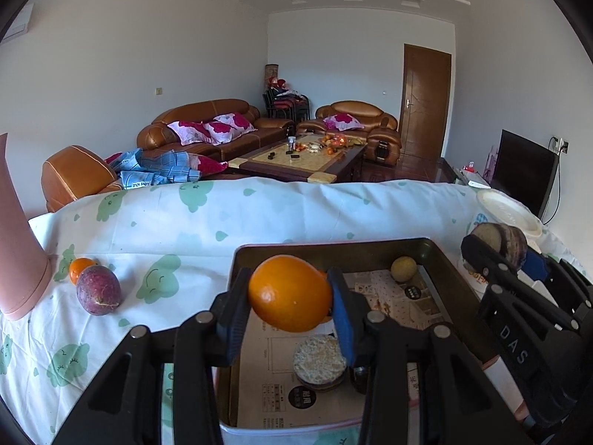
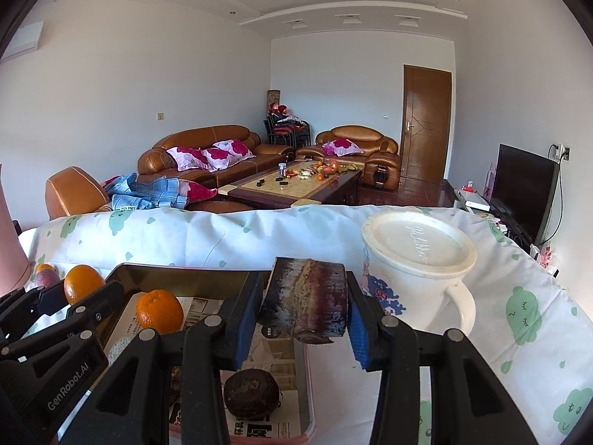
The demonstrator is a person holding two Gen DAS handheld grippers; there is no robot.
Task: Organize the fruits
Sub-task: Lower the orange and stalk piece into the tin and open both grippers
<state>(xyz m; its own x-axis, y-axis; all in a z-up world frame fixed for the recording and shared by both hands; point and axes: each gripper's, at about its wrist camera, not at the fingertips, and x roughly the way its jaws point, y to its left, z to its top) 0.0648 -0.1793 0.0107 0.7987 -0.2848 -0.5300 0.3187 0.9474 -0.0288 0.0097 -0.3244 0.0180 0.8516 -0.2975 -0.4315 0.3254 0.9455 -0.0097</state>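
My left gripper (image 1: 289, 296) is shut on a large orange (image 1: 289, 293), held above the near end of a dark paper-lined tray (image 1: 333, 245). In the tray lie a yellowish round fruit (image 1: 404, 269) and a cut half with pale flesh (image 1: 319, 358). My right gripper (image 2: 304, 307) is shut on a dark purple cut chunk (image 2: 307, 304), held over the tray's right side (image 2: 185, 274). Another orange (image 2: 159, 311) and a dark brown round fruit (image 2: 252, 393) rest in the tray. The left gripper (image 2: 83, 289) shows at the left with its orange (image 2: 83, 283).
A purple passion fruit (image 1: 98, 289) and a small orange (image 1: 79, 269) lie on the patterned tablecloth left of the tray, beside a tall pink vessel (image 1: 18, 259). A white lidded mug (image 2: 418, 259) stands right of the tray. Sofas and a coffee table are beyond the table's far edge.
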